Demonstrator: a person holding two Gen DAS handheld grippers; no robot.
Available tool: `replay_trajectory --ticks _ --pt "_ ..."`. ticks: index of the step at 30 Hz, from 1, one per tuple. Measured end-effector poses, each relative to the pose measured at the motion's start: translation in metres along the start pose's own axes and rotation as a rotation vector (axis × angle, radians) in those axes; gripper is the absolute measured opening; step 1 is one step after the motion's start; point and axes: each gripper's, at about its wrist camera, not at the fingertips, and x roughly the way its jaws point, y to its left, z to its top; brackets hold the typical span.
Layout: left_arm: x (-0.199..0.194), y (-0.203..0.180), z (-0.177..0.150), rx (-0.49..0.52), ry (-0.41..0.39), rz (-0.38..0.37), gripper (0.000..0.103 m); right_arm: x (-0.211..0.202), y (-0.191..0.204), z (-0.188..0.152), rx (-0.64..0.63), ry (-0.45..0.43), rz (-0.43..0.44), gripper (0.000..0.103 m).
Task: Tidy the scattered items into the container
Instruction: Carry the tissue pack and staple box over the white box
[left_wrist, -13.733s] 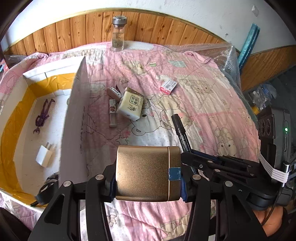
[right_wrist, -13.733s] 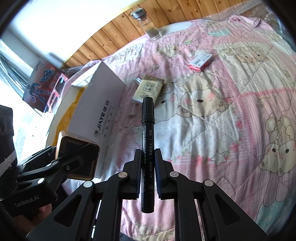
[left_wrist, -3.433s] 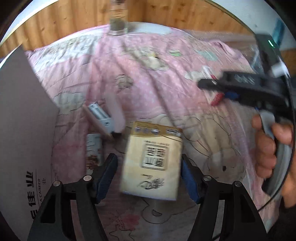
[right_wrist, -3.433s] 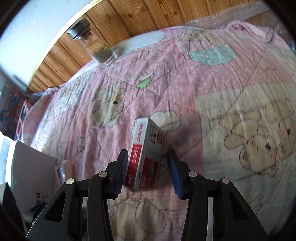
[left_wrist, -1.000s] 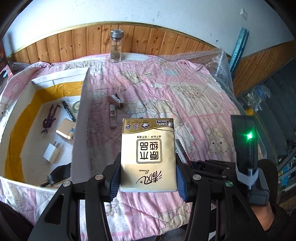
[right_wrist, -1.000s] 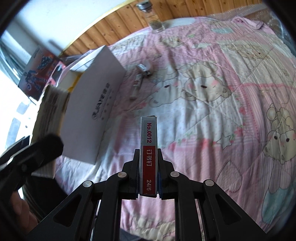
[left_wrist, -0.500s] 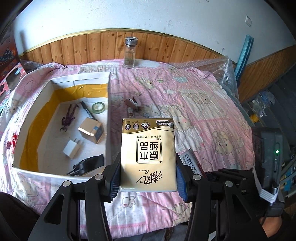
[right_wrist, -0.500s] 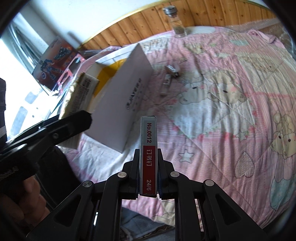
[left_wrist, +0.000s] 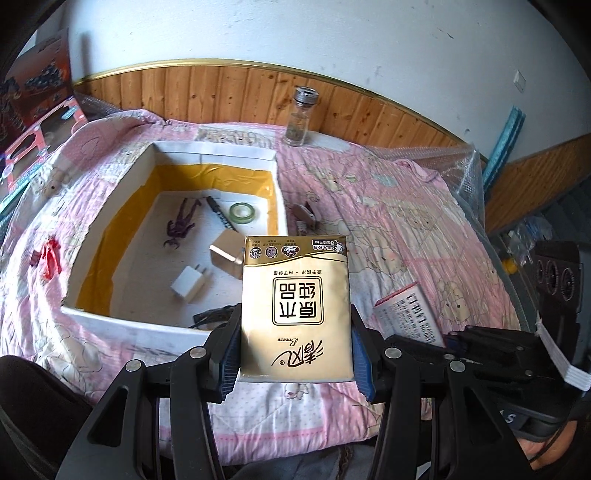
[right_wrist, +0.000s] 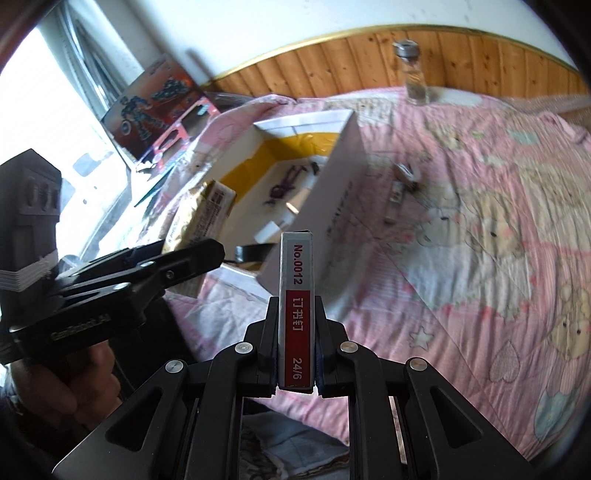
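A pink quilt printed with cartoon bears is covering the whole bed, and a wall of wood panelling under white plaster is running along behind it. A white cardboard box with yellow tape lining its inner walls is sitting on the quilt. Inside the box are lying a purple figurine, a black marker, a roll of green tape, a gold-coloured box, a white plug adapter and something black at the near wall. Just outside the box's right wall two small items are lying on the quilt. Beyond the box's far corner a glass jar with a metal lid is standing upright near the panelling. To the left of the box a toy carton is leaning beside a bright window.

The left gripper is hanging at the box's near right corner, its jaws pressing both sides of a gold tissue pack. The right gripper is hanging to the right of the box, its jaws narrow and clamping a red-and-white staple box on edge.
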Motion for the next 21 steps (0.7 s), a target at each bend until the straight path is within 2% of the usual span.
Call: replay_trajectory --ticks 21 --pt "-0.026 0.088 0.022 -0.138 -0.069 0.085 0.052 0.023 0.054 0.052 -0.150 0.020 0.057 0.015"
